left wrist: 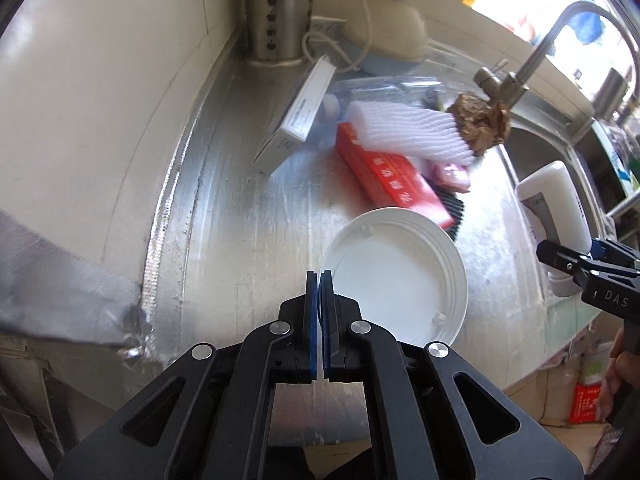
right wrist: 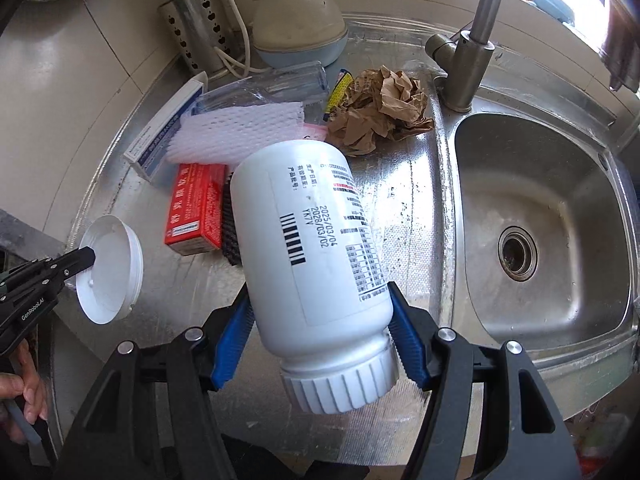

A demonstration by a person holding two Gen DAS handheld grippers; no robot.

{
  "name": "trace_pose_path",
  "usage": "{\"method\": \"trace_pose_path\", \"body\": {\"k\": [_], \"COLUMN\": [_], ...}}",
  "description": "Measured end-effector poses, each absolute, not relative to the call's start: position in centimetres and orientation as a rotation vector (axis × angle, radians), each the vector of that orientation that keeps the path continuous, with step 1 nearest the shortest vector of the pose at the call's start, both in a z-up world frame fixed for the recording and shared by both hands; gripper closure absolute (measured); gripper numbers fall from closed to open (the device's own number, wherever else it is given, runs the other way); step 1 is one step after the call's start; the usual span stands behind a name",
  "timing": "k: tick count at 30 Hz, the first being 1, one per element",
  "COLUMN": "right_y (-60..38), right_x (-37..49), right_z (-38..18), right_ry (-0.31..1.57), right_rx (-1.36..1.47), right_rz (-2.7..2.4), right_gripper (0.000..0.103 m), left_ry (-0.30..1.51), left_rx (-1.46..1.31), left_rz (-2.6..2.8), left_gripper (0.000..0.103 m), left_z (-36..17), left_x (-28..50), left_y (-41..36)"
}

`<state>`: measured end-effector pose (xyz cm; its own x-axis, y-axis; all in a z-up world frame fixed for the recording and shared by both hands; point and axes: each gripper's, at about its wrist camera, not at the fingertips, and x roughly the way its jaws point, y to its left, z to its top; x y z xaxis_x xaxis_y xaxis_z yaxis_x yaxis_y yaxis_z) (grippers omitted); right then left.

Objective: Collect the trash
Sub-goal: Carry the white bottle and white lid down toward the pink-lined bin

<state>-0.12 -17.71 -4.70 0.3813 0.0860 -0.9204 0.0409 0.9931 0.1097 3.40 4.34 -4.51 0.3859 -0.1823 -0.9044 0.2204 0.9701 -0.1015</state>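
Note:
My left gripper (left wrist: 320,280) is shut on the rim of a round white lid (left wrist: 400,276), held off the steel counter; the lid (right wrist: 112,276) and this gripper (right wrist: 86,258) also show at the left of the right wrist view. My right gripper (right wrist: 320,300) is shut on a white labelled bottle (right wrist: 312,240), gripped near its ribbed neck, base pointing away. The bottle (left wrist: 556,196) appears at the right of the left wrist view. On the counter lie a red box (right wrist: 196,208), white foam netting (right wrist: 236,128), crumpled brown paper (right wrist: 380,108), a white carton (left wrist: 296,120) and a clear plastic bag (right wrist: 276,80).
A steel sink (right wrist: 540,184) with its faucet (right wrist: 468,60) lies to the right. A perforated steel utensil holder (right wrist: 196,28) and a domed cream-and-blue appliance (right wrist: 300,28) with a white cord stand against the tiled wall. A person's hand (right wrist: 20,392) holds the left gripper's handle.

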Motion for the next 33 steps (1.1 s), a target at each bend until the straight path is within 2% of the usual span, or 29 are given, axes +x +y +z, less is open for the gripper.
{"method": "trace_pose_path", "body": {"k": [9, 17, 27, 33], "right_y": [-14.3, -13.1, -12.0, -10.3], "right_x": [-8.2, -12.8, -16.5, -17.6], "right_z": [-2.4, -4.6, -11.4, -17.6], "right_ry": [1.161, 1.238, 1.389, 1.472], "right_rx": [0.174, 0.107, 0.024, -0.002], "right_rz": [-0.011, 0.138, 0.246, 0.252], "right_gripper": [0.040, 0.040, 0.040, 0.040], "left_ry": [1.108, 1.137, 1.254, 1.352], "left_rx": [0.099, 0.107, 0.226, 0.273], "left_rz": [-0.360, -0.297, -0.312, -0.329], "left_gripper": [0.102, 0.102, 0.101, 0.101], "left_z": [-1.6, -2.5, -8.6, -14.8], "left_x": [-2.6, -8.3, -13.9, -14.6], "left_y": [5.4, 5.9, 4.3, 4.4]}}
